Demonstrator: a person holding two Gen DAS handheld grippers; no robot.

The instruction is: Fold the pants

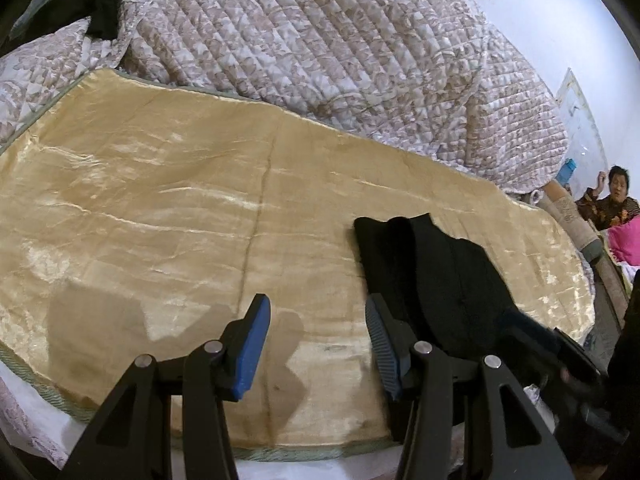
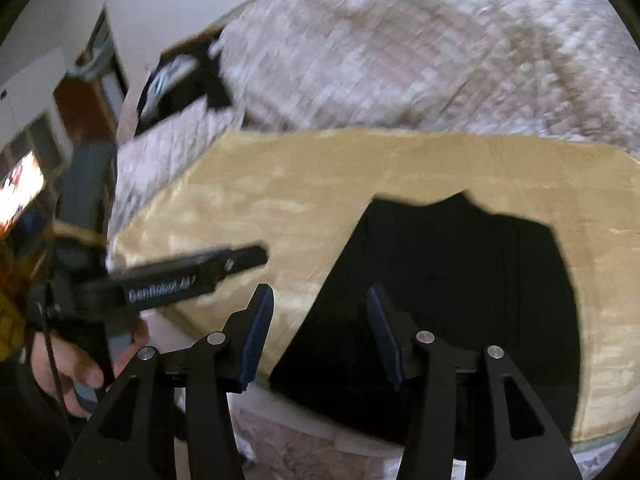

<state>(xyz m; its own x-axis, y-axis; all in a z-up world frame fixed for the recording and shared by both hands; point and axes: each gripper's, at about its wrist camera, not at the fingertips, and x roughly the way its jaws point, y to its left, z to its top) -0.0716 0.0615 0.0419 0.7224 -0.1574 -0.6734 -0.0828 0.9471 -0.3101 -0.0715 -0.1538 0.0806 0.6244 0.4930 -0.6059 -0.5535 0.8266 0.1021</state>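
Both handheld grippers hover over a bed, each with its black jaws and blue pads parted about halfway and nothing held between them. From its own camera, the left gripper (image 1: 316,344) hangs above a shiny golden-tan satin mat (image 1: 160,208) with a grey-green woven border, its pads clear of the fabric. Folded black pants (image 1: 440,276) lie flat on the right part of that mat, their near end reaching the mat's front edge, just beside the left gripper's right-hand finger. From the other camera, the right gripper (image 2: 320,336) sits above the near end of the black pants (image 2: 460,288), its right-hand pad over the dark cloth and its left-hand pad over bare mat; this view is blurred. At that view's left, a person's hand (image 2: 80,364) grips the handle of the left gripper. Behind the mat lies a heaped quilted bedspread (image 1: 340,48) patterned in grey and brown.
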